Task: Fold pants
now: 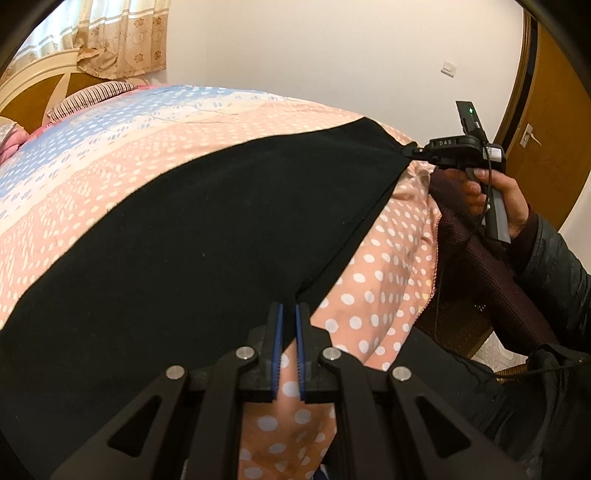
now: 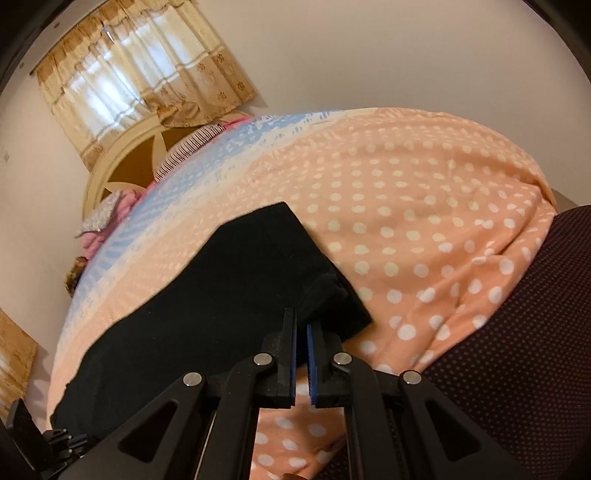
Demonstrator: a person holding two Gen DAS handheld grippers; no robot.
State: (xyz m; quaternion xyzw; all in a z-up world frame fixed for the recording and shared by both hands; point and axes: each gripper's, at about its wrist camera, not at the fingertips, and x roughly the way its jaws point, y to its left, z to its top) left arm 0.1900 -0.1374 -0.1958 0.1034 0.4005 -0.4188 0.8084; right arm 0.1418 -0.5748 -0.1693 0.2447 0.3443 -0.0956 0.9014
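Lying across a bed (image 1: pixel 147 155) covered in a peach, white and blue polka-dot sheet, a pair of black pants (image 1: pixel 184 240) stretches flat from the left side toward the near right edge.

At the far left of the bed, a striped pillow (image 1: pixel 92 98) rests against a curved cream and brown headboard (image 1: pixel 40 85), with a beige patterned curtain (image 1: pixel 122 33) hanging behind it.

Nearer the middle, the left gripper (image 1: pixel 289 314) reaches over the near edge of the bed. Its fingers (image 1: pixel 277 332), lined with blue pads, stand narrow and pinch a black edge of the pants at their tips.

Farther right, the right gripper (image 1: pixel 415 150) is seen from the side, held by a hand (image 1: pixel 498 199) in a dark sleeve. It grips a corner of the pants near the right edge of the bed, and the cloth is drawn taut between the two grippers. From the right wrist camera, its fingers (image 2: pixel 290 332) are also narrow, closed on the hem end of the pants (image 2: pixel 221 295).

On the far right, a white wall carries a light switch (image 1: pixel 448 68), and a brown wooden door (image 1: pixel 546 110) stands beside it.
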